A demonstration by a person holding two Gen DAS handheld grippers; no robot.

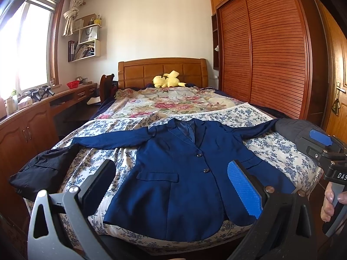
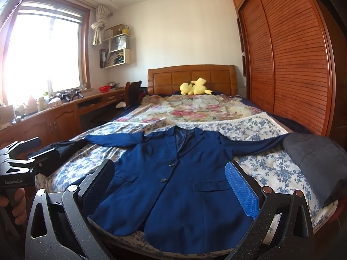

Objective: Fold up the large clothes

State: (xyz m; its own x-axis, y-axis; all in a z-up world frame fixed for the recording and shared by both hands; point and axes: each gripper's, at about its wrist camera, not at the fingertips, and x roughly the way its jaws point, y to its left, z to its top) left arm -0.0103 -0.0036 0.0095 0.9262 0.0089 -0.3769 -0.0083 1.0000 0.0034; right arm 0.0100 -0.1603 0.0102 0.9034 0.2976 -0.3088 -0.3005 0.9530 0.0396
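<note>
Bedroom, daylight pouring through the window [image 2: 43, 52], louvred wooden wardrobe [image 1: 264, 49] along one side. On the bed, a blue-flowered sheet [image 1: 279, 149] covers the near end, with a rose-patterned quilt [image 2: 195, 108] behind it and a yellow plush toy [image 1: 168, 79] up by the headboard [image 2: 190, 75]. The navy blazer [image 1: 180, 179] lies flat and face up on the sheet, buttoned, both sleeves spread outward, hem toward us. A dark garment [image 1: 36, 171] hangs off the bed's left edge, a grey one [image 2: 314, 162] sits on the right edge. Left gripper [image 1: 171, 186] hovers over the hem, jaws wide, holding nothing. Right gripper [image 2: 171, 190] likewise, spread wide above the blazer's lower front.
</note>
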